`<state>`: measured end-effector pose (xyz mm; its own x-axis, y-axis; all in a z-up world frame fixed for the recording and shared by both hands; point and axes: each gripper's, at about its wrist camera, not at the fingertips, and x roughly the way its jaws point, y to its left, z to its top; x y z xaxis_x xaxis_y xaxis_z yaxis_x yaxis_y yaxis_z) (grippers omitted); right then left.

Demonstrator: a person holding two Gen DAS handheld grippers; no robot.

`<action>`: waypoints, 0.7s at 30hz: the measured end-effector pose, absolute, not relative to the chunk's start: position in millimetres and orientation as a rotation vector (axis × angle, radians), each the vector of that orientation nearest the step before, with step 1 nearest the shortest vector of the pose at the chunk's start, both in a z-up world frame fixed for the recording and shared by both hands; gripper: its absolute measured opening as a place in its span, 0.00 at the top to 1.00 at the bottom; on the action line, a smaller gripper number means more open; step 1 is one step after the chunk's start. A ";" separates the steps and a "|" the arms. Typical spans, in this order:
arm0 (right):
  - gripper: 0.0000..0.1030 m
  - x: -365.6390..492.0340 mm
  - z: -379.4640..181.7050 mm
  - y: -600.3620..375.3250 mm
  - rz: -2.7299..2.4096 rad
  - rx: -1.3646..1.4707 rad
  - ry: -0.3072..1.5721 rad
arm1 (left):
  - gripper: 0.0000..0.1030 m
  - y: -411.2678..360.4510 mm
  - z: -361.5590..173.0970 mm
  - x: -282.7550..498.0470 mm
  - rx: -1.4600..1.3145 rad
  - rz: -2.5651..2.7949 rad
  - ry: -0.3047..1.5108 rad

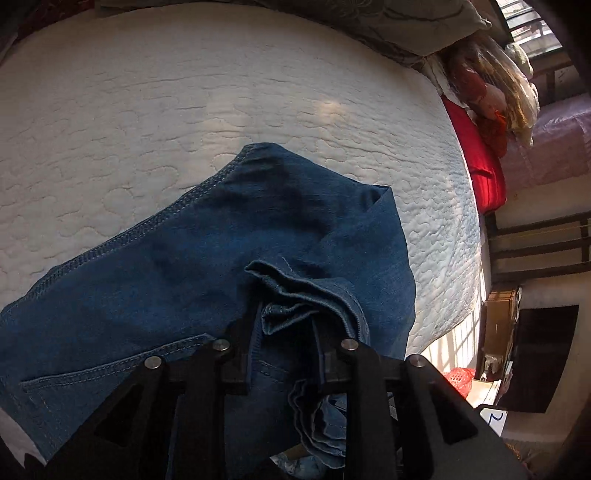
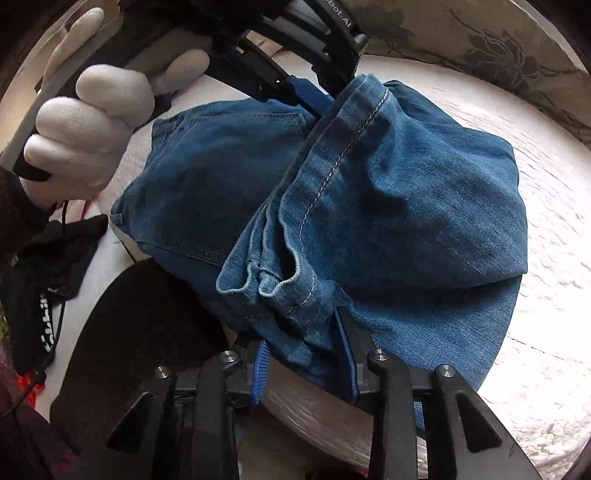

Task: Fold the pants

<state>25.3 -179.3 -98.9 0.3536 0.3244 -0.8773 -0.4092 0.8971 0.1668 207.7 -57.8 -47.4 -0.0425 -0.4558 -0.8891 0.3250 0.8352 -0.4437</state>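
Blue denim pants lie folded over on a white quilted mattress. The leg hems are bunched on top of the seat part, near a back pocket. My left gripper points down with the bunched hem filling the narrow gap between its pads, and it grips that cloth. From the right wrist, the pants spread across the mattress, and the left gripper pinches the far end of the hem. My right gripper stands wider around the near end of the hem; its ribbed blue pad shows bare.
A white-gloved hand holds the left gripper's handle. Black clothing and a dark rounded shape lie at the mattress edge on the left. A patterned pillow sits at the far side, with a red cloth and furniture beyond the right edge.
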 end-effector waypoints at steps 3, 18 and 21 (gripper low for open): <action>0.60 13.7 -80.6 -189.5 0.514 -0.072 1.096 | 0.80 -32.0 -32.8 191.8 -0.171 -0.582 1.422; 0.40 134.9 -10.8 -261.3 0.540 0.198 1.010 | 0.38 -13.2 -84.9 59.9 -0.375 -0.438 1.471; 0.40 167.1 -18.2 -233.0 0.551 0.061 1.032 | 0.38 -18.9 -97.1 60.6 -0.413 -0.410 1.502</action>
<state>167.1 -233.0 -18.2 0.3907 0.4614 -0.7965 -0.4057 0.8630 0.3009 60.6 -18.9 -97.1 0.0280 -0.5030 -0.8638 0.0059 0.8642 -0.5030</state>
